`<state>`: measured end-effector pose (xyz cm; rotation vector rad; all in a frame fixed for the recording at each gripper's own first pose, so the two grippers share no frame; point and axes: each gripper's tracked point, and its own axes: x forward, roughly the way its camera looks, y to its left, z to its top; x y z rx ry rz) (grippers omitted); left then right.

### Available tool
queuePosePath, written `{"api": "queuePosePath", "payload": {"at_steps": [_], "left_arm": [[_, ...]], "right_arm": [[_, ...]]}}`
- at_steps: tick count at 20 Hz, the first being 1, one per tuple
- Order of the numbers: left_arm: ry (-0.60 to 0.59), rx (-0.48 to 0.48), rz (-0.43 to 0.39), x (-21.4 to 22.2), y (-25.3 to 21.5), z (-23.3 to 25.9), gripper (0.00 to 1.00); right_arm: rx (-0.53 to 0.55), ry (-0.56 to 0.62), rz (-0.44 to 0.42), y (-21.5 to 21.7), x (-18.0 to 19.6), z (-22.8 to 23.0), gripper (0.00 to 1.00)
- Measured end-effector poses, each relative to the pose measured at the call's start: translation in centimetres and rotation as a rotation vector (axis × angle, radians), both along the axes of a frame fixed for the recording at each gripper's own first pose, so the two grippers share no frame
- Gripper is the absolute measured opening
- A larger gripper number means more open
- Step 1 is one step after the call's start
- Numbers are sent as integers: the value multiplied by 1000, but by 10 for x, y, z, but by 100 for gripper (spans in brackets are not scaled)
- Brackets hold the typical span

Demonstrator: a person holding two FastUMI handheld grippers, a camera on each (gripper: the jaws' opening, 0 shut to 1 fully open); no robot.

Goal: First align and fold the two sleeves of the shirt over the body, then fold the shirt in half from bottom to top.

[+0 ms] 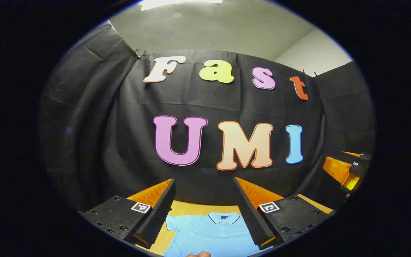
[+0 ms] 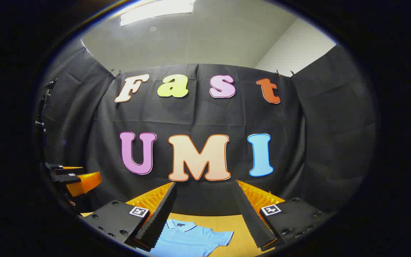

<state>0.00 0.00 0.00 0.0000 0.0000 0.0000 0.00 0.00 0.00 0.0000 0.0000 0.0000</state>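
The left gripper (image 1: 205,210) hung with fingers apart, gripping nothing, above the light blue short-sleeved polo shirt (image 1: 212,233), which lay flat at six o'clock on the wooden table (image 1: 186,208). The right gripper (image 2: 205,210) hung likewise, spread and empty. No sleeve looked folded yet; the next move probably called for lowering onto a sleeve.
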Motion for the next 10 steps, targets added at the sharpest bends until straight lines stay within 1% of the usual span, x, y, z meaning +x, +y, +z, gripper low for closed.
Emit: {"api": "queuePosePath", "payload": {"at_steps": [1,6,7,10], "left_arm": [[1,1,1,0,-1,0,94],[-14,19,11,-2,0,7,94],[-17,25,17,-2,2,8,92],[-20,20,29,-3,2,9,94]], "right_arm": [[1,4,1,0,1,-2,99],[-4,-8,5,-2,2,2,98],[-5,-10,5,-3,2,1,98],[-3,-15,9,-6,5,2,99]]}}
